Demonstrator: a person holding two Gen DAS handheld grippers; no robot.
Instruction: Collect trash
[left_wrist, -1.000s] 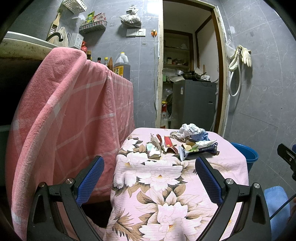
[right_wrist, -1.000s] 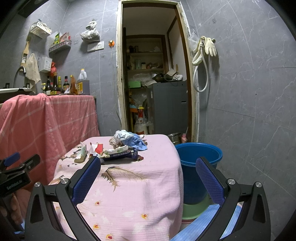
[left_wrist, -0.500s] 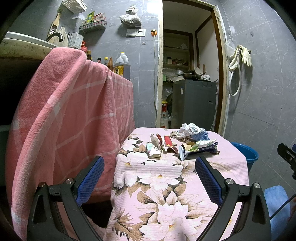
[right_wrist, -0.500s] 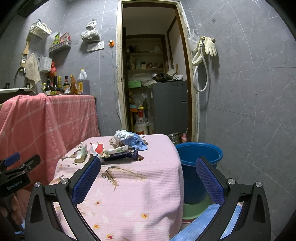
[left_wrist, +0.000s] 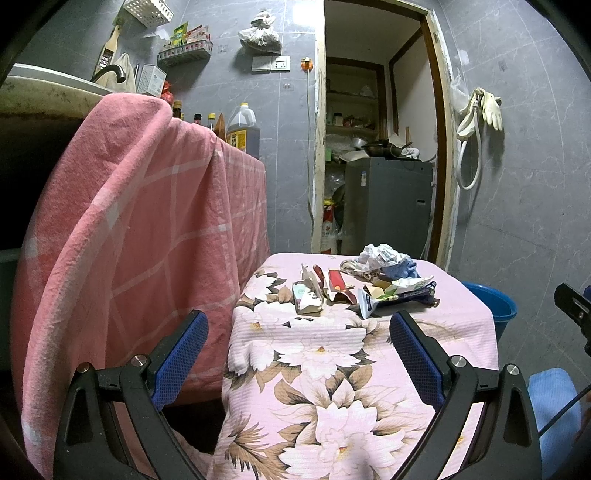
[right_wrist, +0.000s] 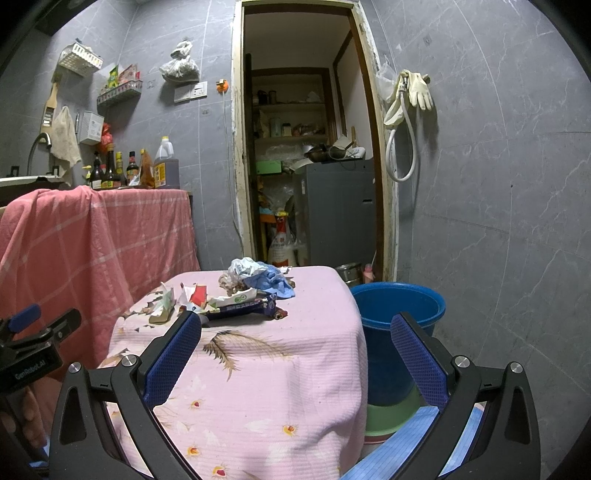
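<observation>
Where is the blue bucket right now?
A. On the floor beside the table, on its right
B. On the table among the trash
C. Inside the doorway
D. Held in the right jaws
A: the bucket stands on the floor right of the table, apart from the trash on top.

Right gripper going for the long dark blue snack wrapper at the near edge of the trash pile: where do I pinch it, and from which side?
Pinch the long dark blue snack wrapper mid-length, coming down from above with the open right gripper. It lies flat and crosswise on the pink floral tablecloth, its near edge clear, so the jaws should probably close front to back across its narrow width.
</observation>
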